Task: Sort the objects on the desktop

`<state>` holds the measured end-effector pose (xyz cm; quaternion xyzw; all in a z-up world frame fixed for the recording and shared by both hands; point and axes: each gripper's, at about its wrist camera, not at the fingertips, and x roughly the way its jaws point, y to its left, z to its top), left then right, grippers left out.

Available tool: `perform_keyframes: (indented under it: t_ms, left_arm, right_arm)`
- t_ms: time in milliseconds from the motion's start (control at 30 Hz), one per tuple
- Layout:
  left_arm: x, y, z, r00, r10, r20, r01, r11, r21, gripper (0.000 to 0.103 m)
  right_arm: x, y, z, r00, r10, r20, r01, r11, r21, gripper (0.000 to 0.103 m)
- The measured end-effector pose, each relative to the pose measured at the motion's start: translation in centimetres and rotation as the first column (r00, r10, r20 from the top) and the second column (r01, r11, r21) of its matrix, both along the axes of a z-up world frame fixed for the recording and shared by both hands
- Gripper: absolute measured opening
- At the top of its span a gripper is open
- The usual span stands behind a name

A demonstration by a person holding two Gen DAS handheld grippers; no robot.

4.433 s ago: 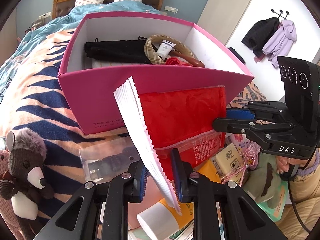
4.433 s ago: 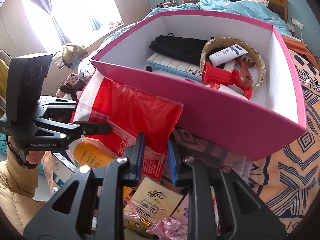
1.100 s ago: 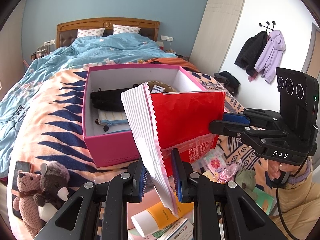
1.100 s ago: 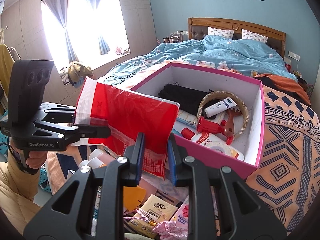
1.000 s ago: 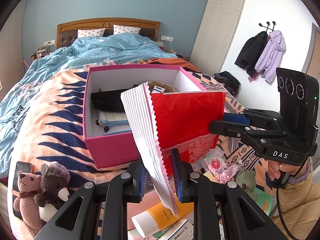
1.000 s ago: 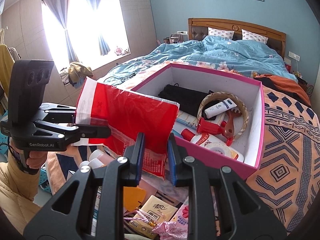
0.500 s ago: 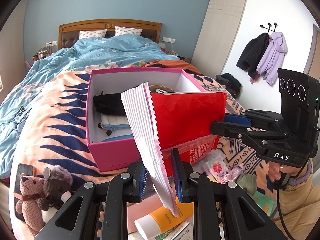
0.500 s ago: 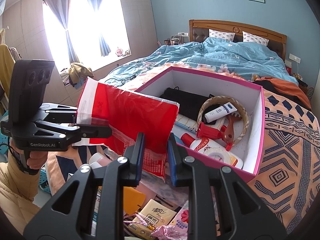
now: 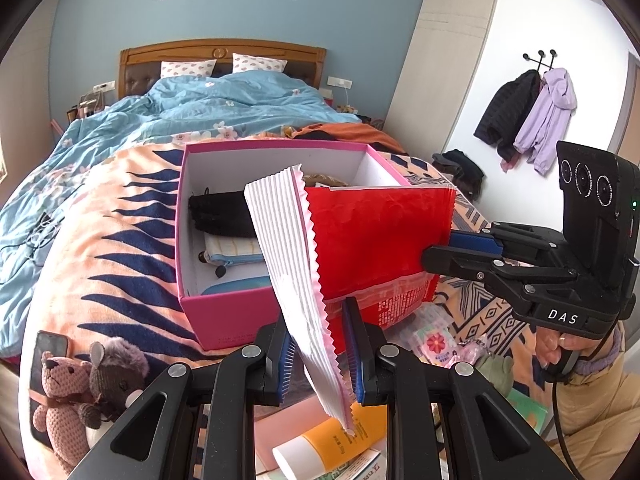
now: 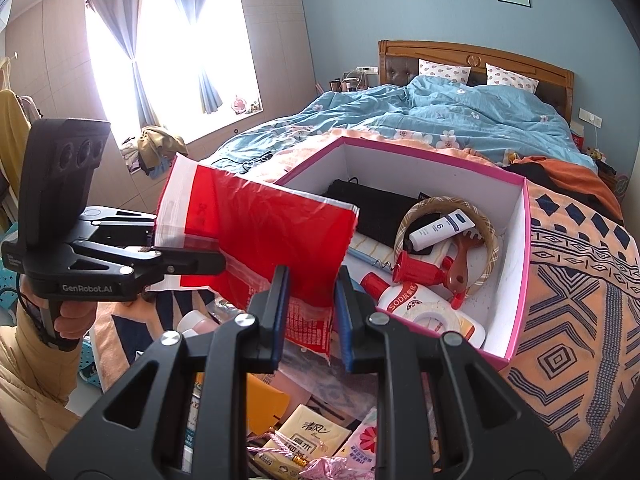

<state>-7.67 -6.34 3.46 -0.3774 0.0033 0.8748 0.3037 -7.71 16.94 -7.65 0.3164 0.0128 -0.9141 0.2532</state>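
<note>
Red bag (image 9: 372, 240) held upright before pink box (image 9: 224, 312).

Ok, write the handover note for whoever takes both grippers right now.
Left gripper: shut on the red bag, at its white crimped end.
Right gripper: shut on the bag's other end.
Bag hangs stretched between them, in front of the pink box.
Done: umbrella, comb, tubes, bottles are in the box.
Left: bag goes in; orange tube and tissue pack lie loose below.

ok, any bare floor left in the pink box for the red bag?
Little. In the pink box, a bare white strip along the right wall beside the woven ring; the rest is crowded by black pouch, lotion bottle and striped case.
</note>
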Motion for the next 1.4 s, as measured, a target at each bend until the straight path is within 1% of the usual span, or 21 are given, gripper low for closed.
perform_keyframes:
  t_ms: [1400]
  left_arm:
    - [-1.1,-0.1,1.1,1.000,0.013,-0.012,-0.013,1.000,0.003,0.022]
  right_arm:
    - [-0.9,-0.1,0.8,1.000,0.002,-0.019,-0.002,1.000,-0.006,0.024]
